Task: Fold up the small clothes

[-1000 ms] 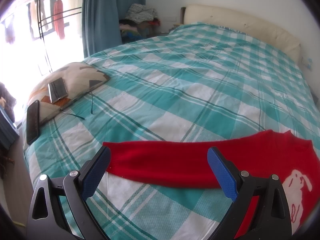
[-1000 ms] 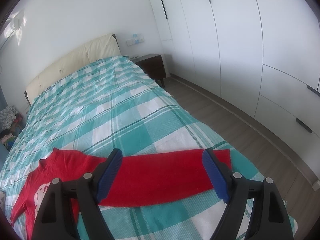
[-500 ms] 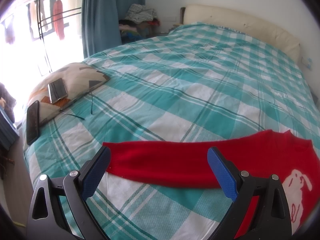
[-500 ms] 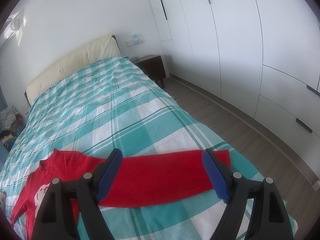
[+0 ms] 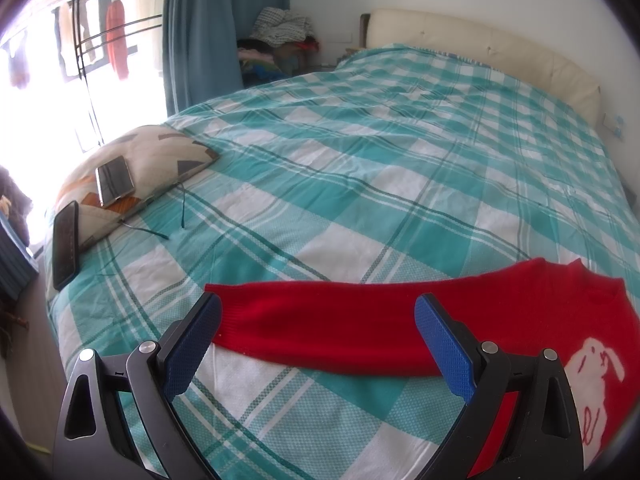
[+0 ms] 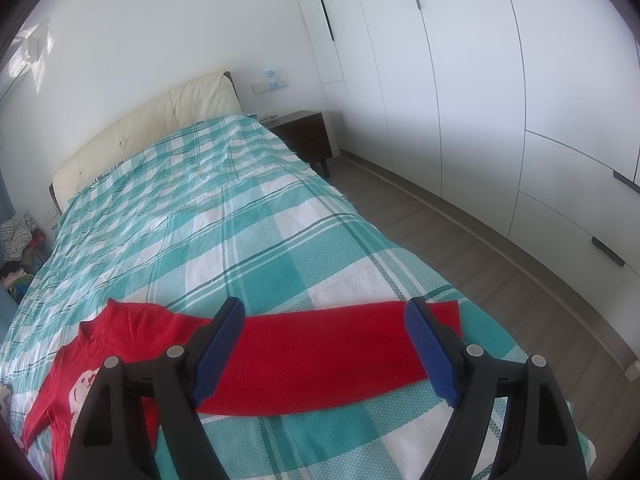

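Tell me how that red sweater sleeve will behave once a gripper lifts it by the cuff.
The red sweater looks like soft knit lying flat on the bed, so the sleeve will probably hang limp. It looks light for its size. The fuzzy surface likely grips the ribbed blue pads well, though it may drag the body along.

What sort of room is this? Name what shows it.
A bedroom, most likely in a home: a bed with a teal checked cover and padded headboard, a dark bedside table, and white built-in wardrobes along one wall.
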A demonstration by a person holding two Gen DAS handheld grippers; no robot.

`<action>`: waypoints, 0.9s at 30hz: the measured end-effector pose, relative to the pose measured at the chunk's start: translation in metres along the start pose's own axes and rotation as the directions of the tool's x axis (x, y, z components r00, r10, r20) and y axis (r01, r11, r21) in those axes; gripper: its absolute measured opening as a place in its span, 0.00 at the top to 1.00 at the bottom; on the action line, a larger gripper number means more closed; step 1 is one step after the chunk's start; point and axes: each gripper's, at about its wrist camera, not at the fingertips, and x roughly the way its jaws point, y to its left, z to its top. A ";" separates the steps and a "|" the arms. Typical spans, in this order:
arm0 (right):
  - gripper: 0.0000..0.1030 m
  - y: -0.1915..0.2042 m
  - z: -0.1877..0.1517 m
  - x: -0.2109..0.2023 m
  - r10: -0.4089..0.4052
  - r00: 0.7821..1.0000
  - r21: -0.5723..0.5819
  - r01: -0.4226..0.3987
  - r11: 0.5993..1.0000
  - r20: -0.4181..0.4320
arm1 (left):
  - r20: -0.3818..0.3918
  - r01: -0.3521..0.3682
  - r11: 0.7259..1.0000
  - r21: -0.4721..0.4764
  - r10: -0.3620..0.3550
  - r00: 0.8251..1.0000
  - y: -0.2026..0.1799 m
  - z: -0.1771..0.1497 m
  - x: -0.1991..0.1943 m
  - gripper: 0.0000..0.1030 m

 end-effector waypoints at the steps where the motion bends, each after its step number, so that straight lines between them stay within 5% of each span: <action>1: 0.21 0.000 0.000 0.000 0.000 1.000 0.000 0.000 1.000 0.000 | 0.000 0.000 1.000 0.000 0.000 1.000 0.002 0.000 0.000 0.05; 27: 0.21 -0.001 0.003 -0.001 0.004 1.000 0.003 -0.004 1.000 0.004 | -0.001 -0.001 1.000 0.005 0.001 1.000 -0.003 0.000 0.000 0.05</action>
